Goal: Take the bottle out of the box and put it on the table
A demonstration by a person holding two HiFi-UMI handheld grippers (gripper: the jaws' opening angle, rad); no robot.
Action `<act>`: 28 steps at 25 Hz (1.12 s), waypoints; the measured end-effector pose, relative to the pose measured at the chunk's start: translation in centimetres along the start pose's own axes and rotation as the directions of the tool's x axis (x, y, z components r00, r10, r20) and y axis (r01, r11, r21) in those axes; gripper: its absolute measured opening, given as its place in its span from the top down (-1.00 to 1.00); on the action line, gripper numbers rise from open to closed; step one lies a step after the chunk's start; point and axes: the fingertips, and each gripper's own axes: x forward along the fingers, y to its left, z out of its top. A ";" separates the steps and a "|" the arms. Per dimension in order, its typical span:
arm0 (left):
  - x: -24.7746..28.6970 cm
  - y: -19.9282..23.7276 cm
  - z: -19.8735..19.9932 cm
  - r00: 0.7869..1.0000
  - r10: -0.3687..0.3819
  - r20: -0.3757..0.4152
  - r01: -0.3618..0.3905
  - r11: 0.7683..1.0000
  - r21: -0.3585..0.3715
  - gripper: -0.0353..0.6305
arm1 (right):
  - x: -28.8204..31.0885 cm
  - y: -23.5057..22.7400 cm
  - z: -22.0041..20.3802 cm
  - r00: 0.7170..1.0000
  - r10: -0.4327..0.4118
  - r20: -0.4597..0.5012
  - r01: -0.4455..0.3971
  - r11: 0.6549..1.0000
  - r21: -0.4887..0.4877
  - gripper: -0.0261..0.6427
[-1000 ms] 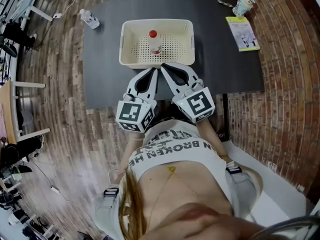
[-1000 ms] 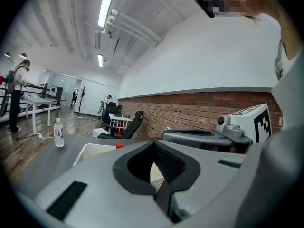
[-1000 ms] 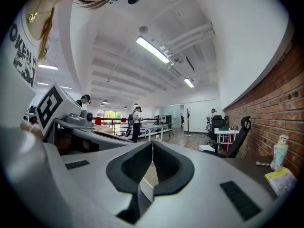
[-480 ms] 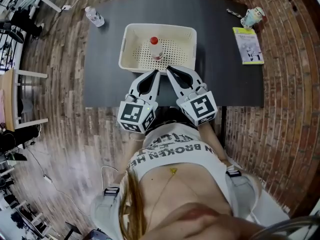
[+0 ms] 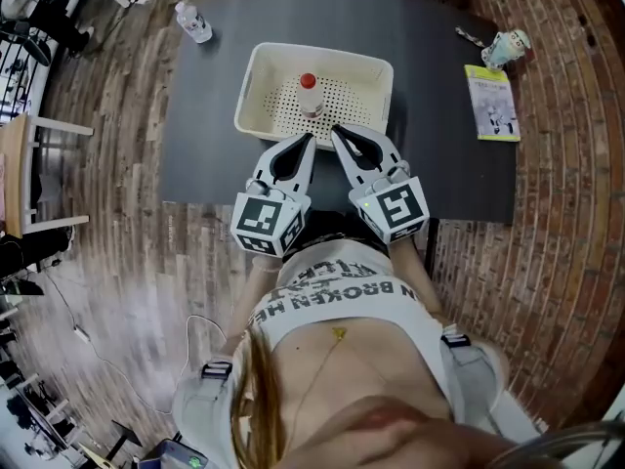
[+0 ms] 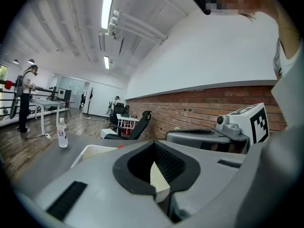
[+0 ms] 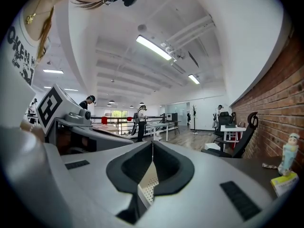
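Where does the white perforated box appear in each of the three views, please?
Head view: the box is top centre, on the dark table.
Left gripper view: the box is lower left, and shows again through the left gripper jaw window.
Right gripper view: only a perforated patch of the box shows, inside the right gripper jaw window.
Shared landmark: the dark table.

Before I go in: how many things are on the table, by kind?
Box: 1
Bottles: 2, red-capped bottle in the box, clear bottle at the table's far left corner
Booklet: 1
Figurine: 1
Small thin item beside the figurine, too small to identify: 1
Total: 6
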 end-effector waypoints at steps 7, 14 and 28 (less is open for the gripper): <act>0.5 1.9 1.3 0.998 -0.054 -0.018 0.055 0.998 0.040 0.89 | 1.9 0.0 0.8 0.999 -0.046 0.003 0.046 0.999 0.001 0.89; 0.2 4.0 1.1 0.992 -0.121 -0.031 0.122 0.992 0.042 0.89 | 4.3 0.6 0.6 0.995 -0.100 -0.013 0.100 0.995 0.000 0.89; -1.0 7.0 -0.6 0.972 -0.226 -0.057 0.229 0.973 0.039 0.89 | 6.6 2.6 -0.7 0.977 -0.212 -0.031 0.212 0.977 -0.008 0.89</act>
